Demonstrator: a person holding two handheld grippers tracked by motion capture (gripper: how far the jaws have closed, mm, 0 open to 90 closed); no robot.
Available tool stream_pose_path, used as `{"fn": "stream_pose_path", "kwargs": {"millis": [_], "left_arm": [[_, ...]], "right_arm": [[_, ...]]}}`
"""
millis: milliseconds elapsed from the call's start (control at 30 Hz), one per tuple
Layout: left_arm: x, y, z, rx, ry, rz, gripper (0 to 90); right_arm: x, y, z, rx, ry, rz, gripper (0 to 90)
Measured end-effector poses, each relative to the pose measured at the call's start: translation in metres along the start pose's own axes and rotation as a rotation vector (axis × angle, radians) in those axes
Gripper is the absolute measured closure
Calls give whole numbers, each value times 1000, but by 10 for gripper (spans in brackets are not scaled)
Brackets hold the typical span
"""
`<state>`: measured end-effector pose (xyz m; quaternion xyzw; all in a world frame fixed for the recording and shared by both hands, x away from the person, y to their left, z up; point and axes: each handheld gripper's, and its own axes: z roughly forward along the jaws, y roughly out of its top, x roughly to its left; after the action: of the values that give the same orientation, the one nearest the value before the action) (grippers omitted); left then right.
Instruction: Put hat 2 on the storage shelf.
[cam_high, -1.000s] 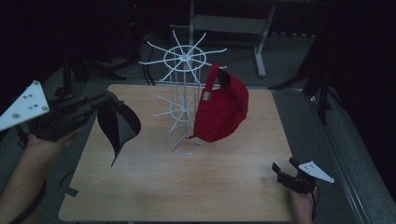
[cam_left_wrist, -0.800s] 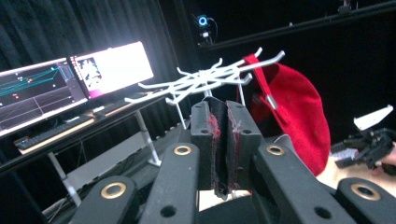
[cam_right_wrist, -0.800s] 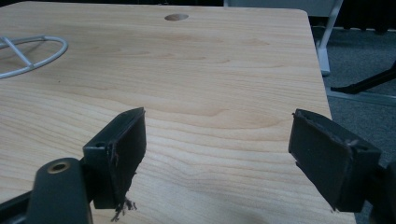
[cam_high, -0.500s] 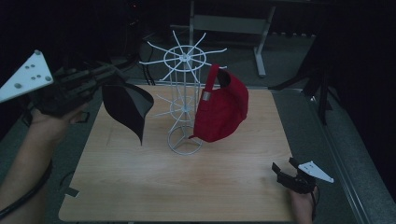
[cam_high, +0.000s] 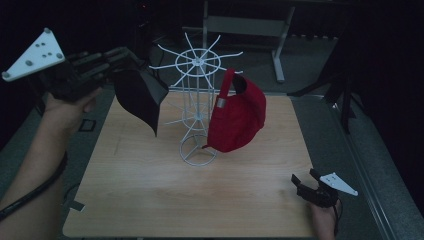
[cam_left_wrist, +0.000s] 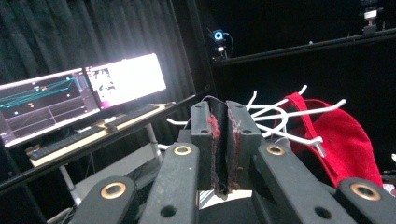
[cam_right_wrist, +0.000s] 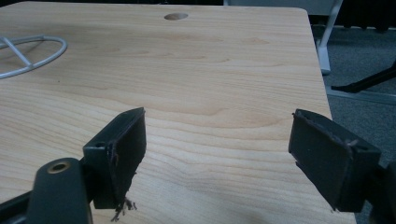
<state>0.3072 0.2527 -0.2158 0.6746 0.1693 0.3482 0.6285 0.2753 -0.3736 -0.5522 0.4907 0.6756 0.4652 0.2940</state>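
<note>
A white wire hat rack (cam_high: 197, 107) stands near the middle of the wooden table (cam_high: 150, 200). A red cap (cam_high: 237, 117) hangs from one of its right-hand pegs; the same red cap (cam_left_wrist: 348, 140) appears behind the white pegs (cam_left_wrist: 285, 114) in the left gripper view. My left gripper (cam_high: 125, 57) is raised at the rack's upper left, shut on a black cap (cam_high: 140, 97) that dangles from its jaws; black fabric (cam_left_wrist: 219, 140) is pinched between the pads. My right gripper (cam_high: 306, 180) rests at the table's front right corner, open (cam_right_wrist: 219, 149) with nothing between the jaws.
The rack's round wire base (cam_right_wrist: 28, 53) lies on the table ahead of the right gripper. Monitors and a keyboard (cam_left_wrist: 84, 98) sit on a desk behind the table. A metal stand (cam_high: 280, 45) is on the floor beyond the far edge.
My left gripper has lifted the black cap up and rightwards, closer to the rack's top pegs. The right gripper has stayed put.
</note>
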Motion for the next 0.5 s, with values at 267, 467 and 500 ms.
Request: {"fn": "stream_pose_path", "kwargs": {"millis": [267,467,500], "left_arm": [[9,13,20,38,-13,55,840],[12,14,34,85,-29,56,840],[12,13,37,94,-25,65,840]], "right_arm": [[0,0,0,2,1,2,188],[0,0,0,3,2,3,188],[0,0,0,4,2,3,188]]}}
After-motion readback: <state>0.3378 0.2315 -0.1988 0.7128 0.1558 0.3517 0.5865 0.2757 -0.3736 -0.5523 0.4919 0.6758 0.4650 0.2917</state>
